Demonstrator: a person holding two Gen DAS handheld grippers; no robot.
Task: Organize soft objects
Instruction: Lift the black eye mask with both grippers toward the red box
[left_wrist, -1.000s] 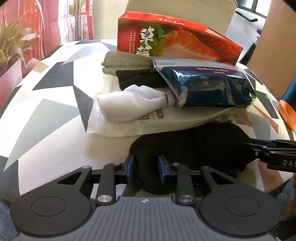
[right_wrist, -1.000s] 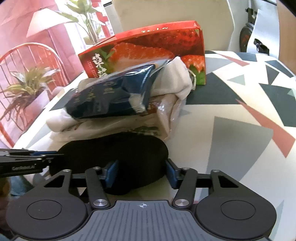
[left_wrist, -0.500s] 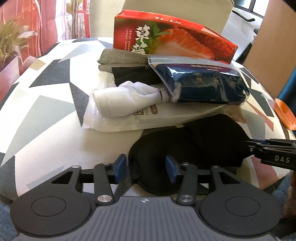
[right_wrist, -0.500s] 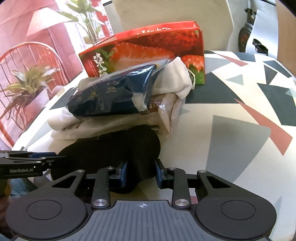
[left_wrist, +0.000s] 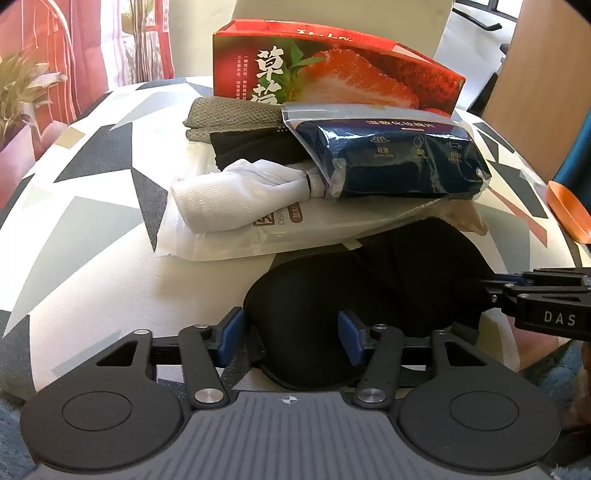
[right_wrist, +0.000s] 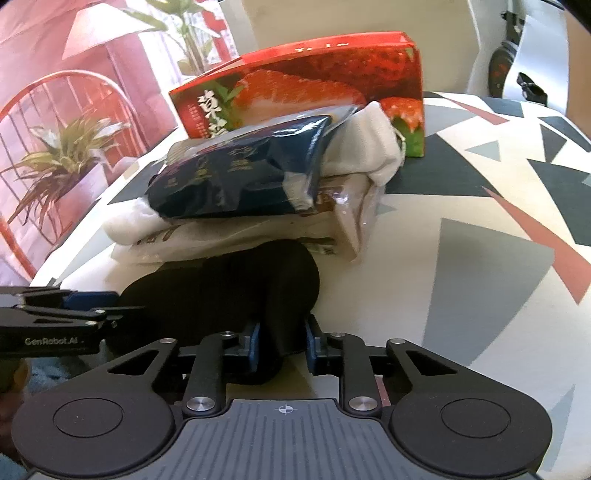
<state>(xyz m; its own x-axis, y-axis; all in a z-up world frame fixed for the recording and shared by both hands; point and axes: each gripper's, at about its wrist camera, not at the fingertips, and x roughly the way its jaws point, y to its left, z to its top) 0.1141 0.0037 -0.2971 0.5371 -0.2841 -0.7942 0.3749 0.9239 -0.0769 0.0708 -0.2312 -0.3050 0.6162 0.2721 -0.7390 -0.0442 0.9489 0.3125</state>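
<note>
We are pinching the black sleep mask (right_wrist: 236, 291) at the table (right_wrist: 461, 266) edge: right gripper (right_wrist: 281, 343) clamped on 1 end, left gripper (left_wrist: 290, 334) jaws apart around the other. Risk: lifting drags the white packet (left_wrist: 258, 236) stack, since the mask is tucking under it.

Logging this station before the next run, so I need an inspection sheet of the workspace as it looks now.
Surface: table with a triangle-patterned cover.
Job's things: black eye mask at the near edge; white sock, blue packet, white bag, grey cloth stacked behind.
Clutter: strawberry box.
Grippers: left claw open around the mask's end; right claw shut on the mask's other end.
Cables: nothing seen.
Surroundings: plant, red chair.
</note>
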